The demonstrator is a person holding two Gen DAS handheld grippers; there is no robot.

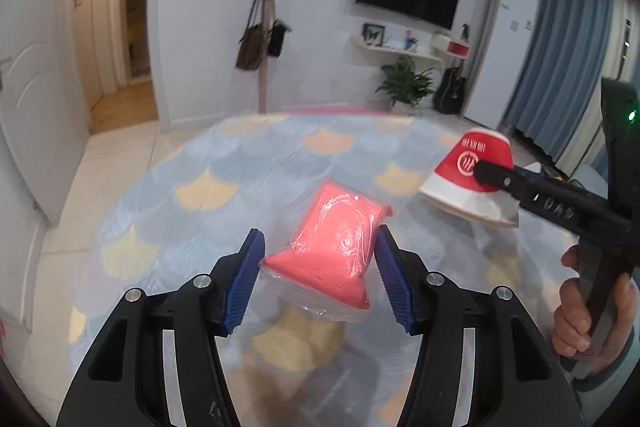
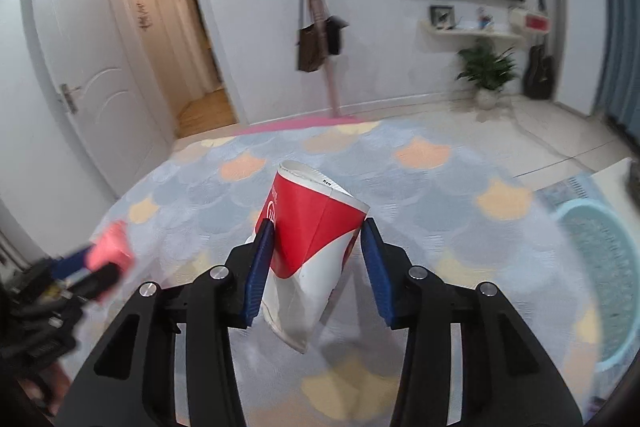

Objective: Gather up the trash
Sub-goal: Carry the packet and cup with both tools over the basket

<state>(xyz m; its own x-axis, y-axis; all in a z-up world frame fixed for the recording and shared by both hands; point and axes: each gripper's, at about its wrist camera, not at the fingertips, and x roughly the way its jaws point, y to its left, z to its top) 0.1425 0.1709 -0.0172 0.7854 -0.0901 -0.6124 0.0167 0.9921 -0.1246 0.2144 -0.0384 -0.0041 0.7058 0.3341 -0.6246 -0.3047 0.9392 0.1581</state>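
The left gripper (image 1: 318,281) tilts downward, blue pads clamped on a pink plastic-wrapped packet (image 1: 334,247). The right gripper (image 2: 318,271) squeezes a crushed red-and-white paper cup (image 2: 312,243); a hand (image 1: 588,311) grasps its handle.

Pink soft packet in clear plastic wrap (image 1: 332,247): rectangular, crinkled, glossy film, flared at the near end, tilted with its far end up and to the right. It sits between the blue pads of a hand-held gripper, raised above the scallop-patterned rug.

Red-and-white paper cup (image 2: 310,247): crushed flat, creased, white logo on the red band, open rim pointing away and up, white base end hanging down toward the camera. Also clamped between blue pads, clear of the rug.
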